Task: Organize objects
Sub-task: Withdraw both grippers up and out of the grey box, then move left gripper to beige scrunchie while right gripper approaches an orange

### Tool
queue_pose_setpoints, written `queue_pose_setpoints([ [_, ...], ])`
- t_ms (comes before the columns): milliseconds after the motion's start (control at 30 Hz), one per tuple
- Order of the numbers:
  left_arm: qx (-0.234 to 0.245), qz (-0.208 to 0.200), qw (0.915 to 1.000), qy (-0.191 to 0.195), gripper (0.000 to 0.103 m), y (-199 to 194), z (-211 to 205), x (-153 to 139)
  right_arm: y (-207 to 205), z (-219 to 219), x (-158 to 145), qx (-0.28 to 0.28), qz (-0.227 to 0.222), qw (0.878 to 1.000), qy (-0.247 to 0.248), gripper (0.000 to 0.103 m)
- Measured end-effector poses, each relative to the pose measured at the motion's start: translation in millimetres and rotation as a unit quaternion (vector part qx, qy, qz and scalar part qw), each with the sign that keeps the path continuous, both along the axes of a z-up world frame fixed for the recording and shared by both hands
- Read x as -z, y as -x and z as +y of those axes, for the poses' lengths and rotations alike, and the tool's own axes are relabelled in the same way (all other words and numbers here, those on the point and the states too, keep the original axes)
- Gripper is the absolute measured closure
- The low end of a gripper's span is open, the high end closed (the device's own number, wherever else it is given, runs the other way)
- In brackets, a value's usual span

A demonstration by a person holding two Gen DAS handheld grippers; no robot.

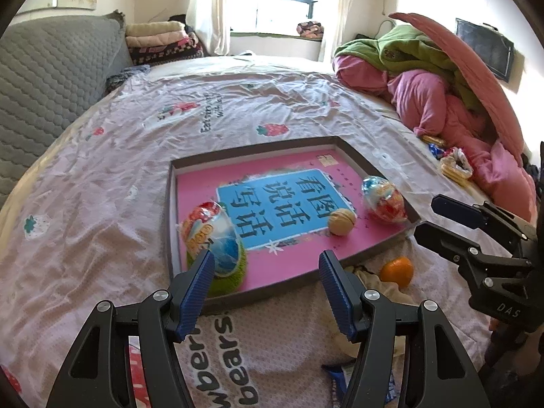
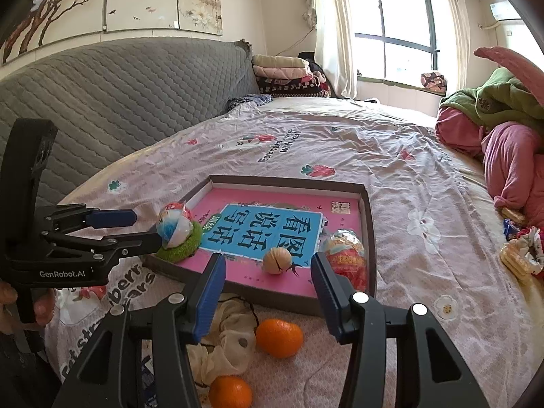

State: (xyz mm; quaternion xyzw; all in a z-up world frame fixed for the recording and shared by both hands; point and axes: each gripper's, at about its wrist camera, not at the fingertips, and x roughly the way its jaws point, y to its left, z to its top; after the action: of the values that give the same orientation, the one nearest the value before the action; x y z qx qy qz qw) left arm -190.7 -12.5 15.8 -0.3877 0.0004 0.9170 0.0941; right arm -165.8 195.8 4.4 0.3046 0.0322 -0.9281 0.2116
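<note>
A shallow dark-rimmed box (image 1: 384, 251) (image 2: 372, 234) with a pink book lining its bottom lies on the bed. In it are a foil-wrapped egg (image 1: 212, 229) (image 2: 174, 226) on a green crocheted ring (image 1: 234, 277) (image 2: 182, 250), a walnut (image 1: 341, 221) (image 2: 277, 260) and a second wrapped egg (image 1: 384, 199) (image 2: 346, 255). My left gripper (image 1: 267, 285) (image 2: 144, 227) is open and empty at the box's near left corner beside the first egg. My right gripper (image 2: 268, 292) (image 1: 426, 219) is open and empty above the box's near edge. Two tangerines (image 2: 278, 336) (image 2: 230, 391) and a cream scrunchie (image 2: 226, 336) lie on the sheet below it.
A pile of pink and green bedding (image 1: 442, 95) fills the bed's right side. Wrapped snacks (image 1: 454, 165) (image 2: 520, 248) lie by it. A grey quilted headboard (image 2: 119, 102) runs along the left. A blue wrapper (image 1: 340, 374) lies near the front.
</note>
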Motion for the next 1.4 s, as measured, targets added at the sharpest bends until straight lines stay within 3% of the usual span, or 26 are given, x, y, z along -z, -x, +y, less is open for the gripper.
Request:
queue_pose_setpoints([
  [567, 0.019, -0.004, 0.9998, -0.005, 0.038, -7, 12, 0, -20, 19, 2, 0.019, -0.007, 1.000, 0.013, 0.051],
  [1400, 0.050, -0.022, 0.9985, -0.005, 0.038, -19, 34, 8, -47, 20, 18, 0.024, -0.035, 0.999, -0.006, 0.051],
])
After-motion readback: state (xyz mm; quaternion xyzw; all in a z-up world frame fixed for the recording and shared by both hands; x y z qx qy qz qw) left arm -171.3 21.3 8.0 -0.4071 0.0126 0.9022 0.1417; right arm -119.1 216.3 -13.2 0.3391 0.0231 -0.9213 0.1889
